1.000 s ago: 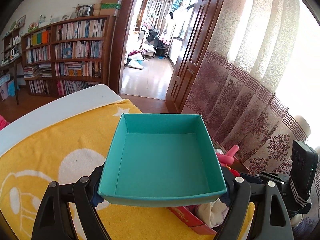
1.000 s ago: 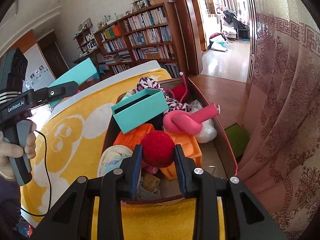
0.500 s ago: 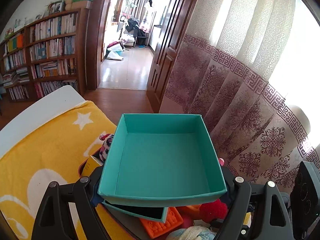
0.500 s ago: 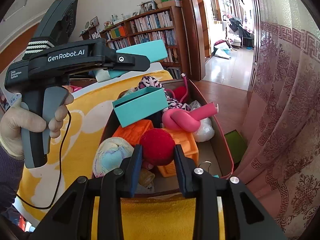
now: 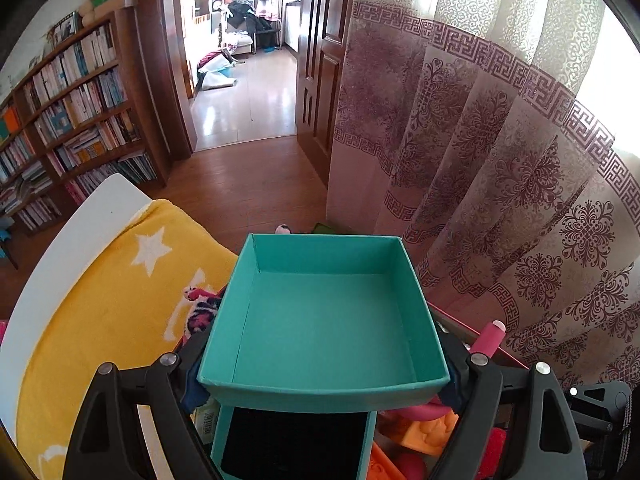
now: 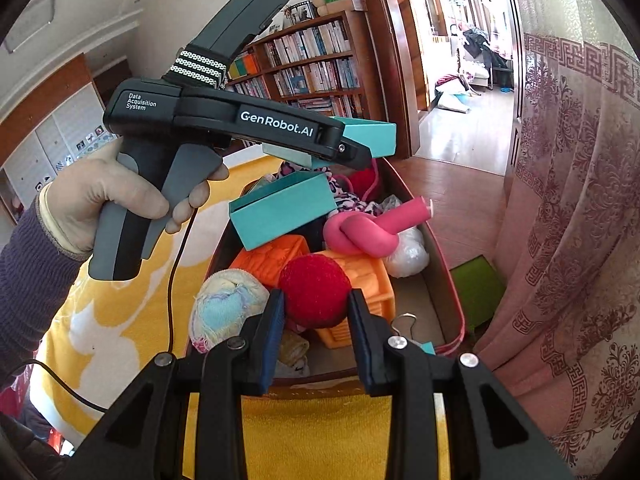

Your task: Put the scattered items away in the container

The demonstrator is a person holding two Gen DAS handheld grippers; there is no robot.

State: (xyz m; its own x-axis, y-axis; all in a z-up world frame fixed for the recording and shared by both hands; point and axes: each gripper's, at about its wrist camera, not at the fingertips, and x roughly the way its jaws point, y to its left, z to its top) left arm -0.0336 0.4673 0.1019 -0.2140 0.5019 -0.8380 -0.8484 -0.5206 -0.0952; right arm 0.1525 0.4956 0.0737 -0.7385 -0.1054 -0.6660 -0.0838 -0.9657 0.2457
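My left gripper (image 5: 322,380) is shut on an open teal box lid (image 5: 324,316) and holds it above the red container. The lid also shows in the right wrist view (image 6: 370,136), over the container's far end. My right gripper (image 6: 316,312) is shut on a red pompom ball (image 6: 314,290), held above the near part of the red container (image 6: 448,280). The container holds a teal box (image 6: 280,210), a knotted pink tube (image 6: 368,230), orange blocks (image 6: 368,276) and a pastel cloth ball (image 6: 224,312).
The container lies on a yellow blanket (image 5: 100,300) at the bed's edge. A patterned curtain (image 6: 568,220) hangs close on the right. A green mat (image 6: 476,284) lies on the wooden floor. Bookshelves (image 5: 68,120) and a doorway stand behind.
My left gripper has carried the teal lid rightward from over the blanket to above the container. My right gripper has held still with the red ball.
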